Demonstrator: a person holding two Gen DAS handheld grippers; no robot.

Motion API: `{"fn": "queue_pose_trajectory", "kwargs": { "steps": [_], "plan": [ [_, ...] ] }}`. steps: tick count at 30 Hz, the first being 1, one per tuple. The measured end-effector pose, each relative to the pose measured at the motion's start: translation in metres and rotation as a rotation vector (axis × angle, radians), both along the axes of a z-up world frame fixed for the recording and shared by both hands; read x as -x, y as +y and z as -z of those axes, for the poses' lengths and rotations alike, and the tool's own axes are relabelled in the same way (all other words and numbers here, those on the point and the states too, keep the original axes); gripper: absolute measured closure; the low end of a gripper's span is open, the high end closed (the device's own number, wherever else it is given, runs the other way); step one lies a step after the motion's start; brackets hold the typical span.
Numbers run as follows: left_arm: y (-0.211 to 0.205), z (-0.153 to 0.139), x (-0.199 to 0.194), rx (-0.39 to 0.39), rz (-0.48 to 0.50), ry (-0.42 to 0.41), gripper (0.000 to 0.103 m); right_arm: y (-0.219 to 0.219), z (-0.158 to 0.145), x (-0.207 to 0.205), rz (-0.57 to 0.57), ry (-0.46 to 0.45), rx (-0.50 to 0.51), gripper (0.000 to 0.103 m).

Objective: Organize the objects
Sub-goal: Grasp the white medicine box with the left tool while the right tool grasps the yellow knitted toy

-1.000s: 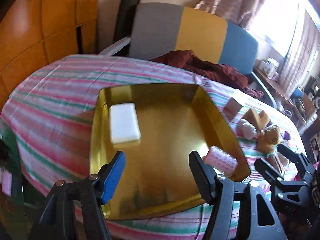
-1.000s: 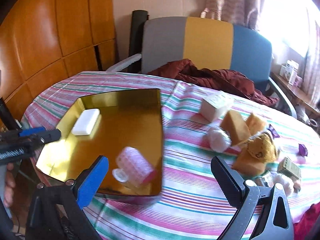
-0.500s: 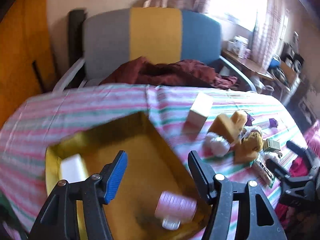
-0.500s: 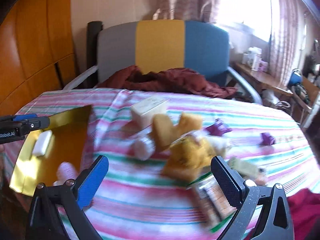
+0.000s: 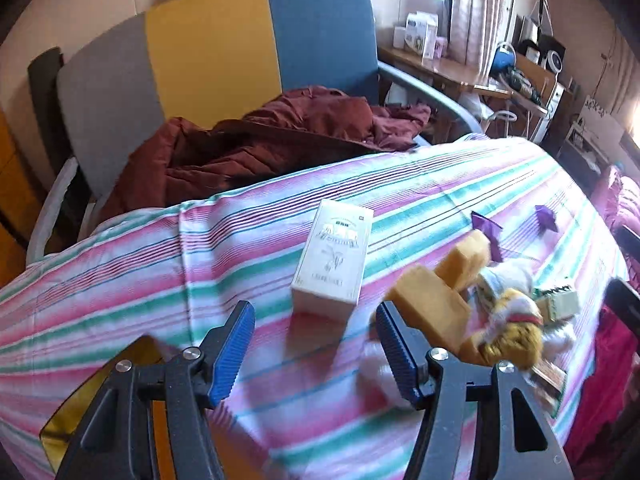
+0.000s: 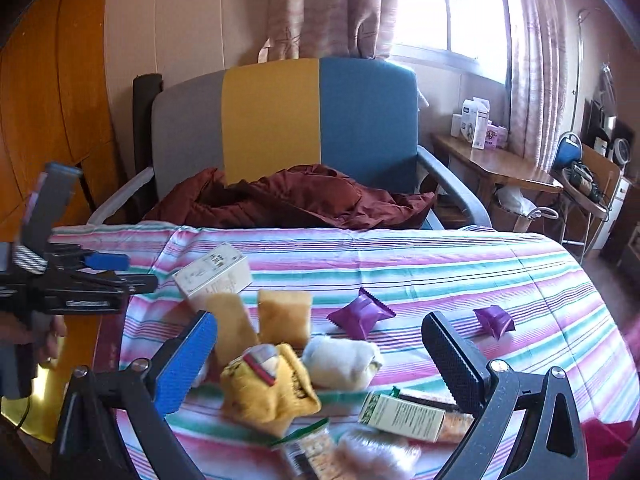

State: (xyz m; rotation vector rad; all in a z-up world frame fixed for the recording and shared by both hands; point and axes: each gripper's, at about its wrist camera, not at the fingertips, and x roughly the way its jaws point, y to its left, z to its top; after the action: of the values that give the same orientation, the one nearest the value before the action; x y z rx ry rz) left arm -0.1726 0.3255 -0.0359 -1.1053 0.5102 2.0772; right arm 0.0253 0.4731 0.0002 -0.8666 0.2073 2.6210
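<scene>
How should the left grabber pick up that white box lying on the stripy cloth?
Probably by its two long sides, near the middle. The white box lies flat on the striped cloth, its short end facing the open left gripper, so coming straight ahead and slightly down should put one finger on each long side. The yellow sponges sit close on its right, so keep that finger tight to the box.

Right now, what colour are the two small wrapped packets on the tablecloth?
Purple. The two packets show best in the right wrist view.

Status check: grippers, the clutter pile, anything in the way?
Left gripper open, empty, facing cream box. Right gripper open over yellow pouch. Nothing blocking.
</scene>
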Motion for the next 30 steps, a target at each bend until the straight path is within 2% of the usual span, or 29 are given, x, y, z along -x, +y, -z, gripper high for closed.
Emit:
{"fn": "queue_pose_trajectory", "kwargs": {
  "steps": [4,9,15,17,18,22,25,30],
  "plan": [
    [0.023,0.015,0.015,0.027,0.017,-0.025,0.036,0.012,0.011,-0.001,0.005,0.0,0.064,0.0],
    [0.042,0.031,0.036,0.037,0.001,-0.08,0.032,0.017,0.017,-0.002,-0.002,-0.003,0.09,0.0],
    [0.063,0.047,0.044,0.047,0.024,-0.103,0.031,0.025,0.019,-0.003,0.015,-0.007,0.108,0.0],
    [0.067,0.053,0.046,0.047,0.028,-0.116,0.039,0.028,0.019,-0.004,0.025,-0.003,0.116,0.0],
    [0.068,0.057,0.048,0.05,0.024,-0.127,0.051,0.029,0.019,-0.004,0.025,0.0,0.122,0.0],
    [0.059,0.058,0.047,0.002,0.005,-0.148,0.051,0.03,0.019,-0.006,0.015,0.009,0.148,0.0],
    [0.043,0.05,0.043,-0.047,-0.03,-0.147,0.052,0.022,0.023,0.0,-0.057,0.0,0.175,0.0],
    [0.018,0.033,0.026,-0.077,-0.041,-0.129,0.051,-0.002,0.037,0.016,-0.155,-0.056,0.146,0.0]
  ]
}}
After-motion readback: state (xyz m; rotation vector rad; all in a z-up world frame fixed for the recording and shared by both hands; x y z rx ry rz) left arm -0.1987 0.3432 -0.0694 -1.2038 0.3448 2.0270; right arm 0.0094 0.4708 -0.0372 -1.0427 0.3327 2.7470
